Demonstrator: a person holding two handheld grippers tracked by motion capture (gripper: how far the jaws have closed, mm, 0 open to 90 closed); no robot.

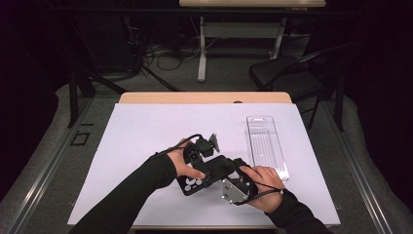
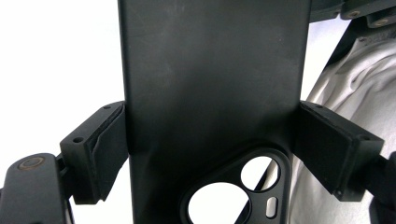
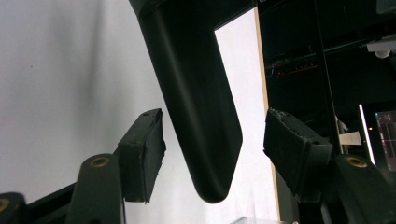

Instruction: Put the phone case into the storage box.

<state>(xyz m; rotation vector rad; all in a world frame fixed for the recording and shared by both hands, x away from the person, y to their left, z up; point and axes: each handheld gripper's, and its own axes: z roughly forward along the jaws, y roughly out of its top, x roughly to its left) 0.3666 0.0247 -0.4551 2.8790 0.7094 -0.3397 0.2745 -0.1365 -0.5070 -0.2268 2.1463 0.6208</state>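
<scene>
Left hand-held gripper (image 1: 207, 146) clamped — right hand-held gripper (image 1: 237, 168) jaws apart, ungripping.

Phone case (image 1: 209, 171) left of clear tray (image 1: 265, 145)

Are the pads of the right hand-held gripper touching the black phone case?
Apart. In the right gripper view, the black phone case hangs between the right hand-held gripper pads, with white table visible on both sides.

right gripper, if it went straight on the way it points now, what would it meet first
Probably the black phone case: its rounded end already sits between the right gripper jaws without touching the pads. Depth is unclear.
</scene>
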